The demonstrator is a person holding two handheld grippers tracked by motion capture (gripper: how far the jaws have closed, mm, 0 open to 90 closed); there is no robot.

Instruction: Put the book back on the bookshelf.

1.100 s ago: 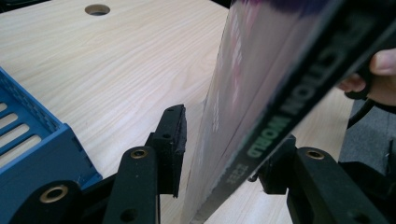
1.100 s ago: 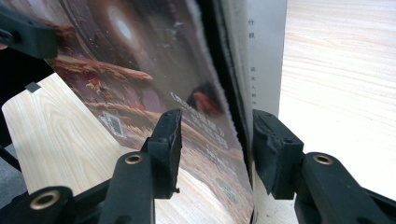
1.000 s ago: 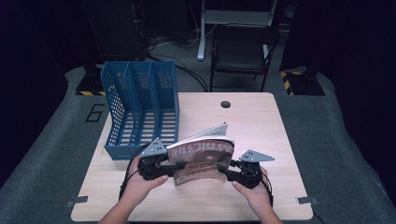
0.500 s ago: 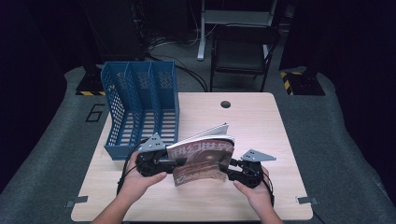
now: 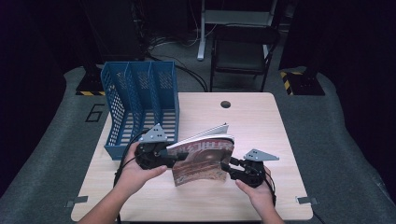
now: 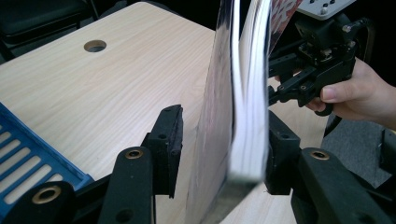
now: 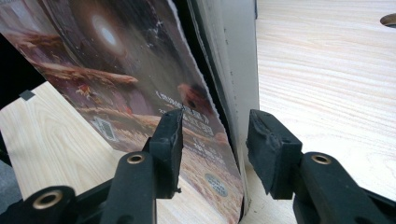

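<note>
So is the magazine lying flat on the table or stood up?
Stood up. The magazine stands on its lower edge on the table, between the left gripper and right gripper, its top tipped slightly.

Both hands low and level, facing inward — left tongs and right tongs part-open, each straddling a book edge.

So the high view sits above the person's side, looking forward and down over the whole table. Both gripper views ride low and super close, looking along their own jaws from opposite sides, and all three catch the magazine and tabletop.
</note>
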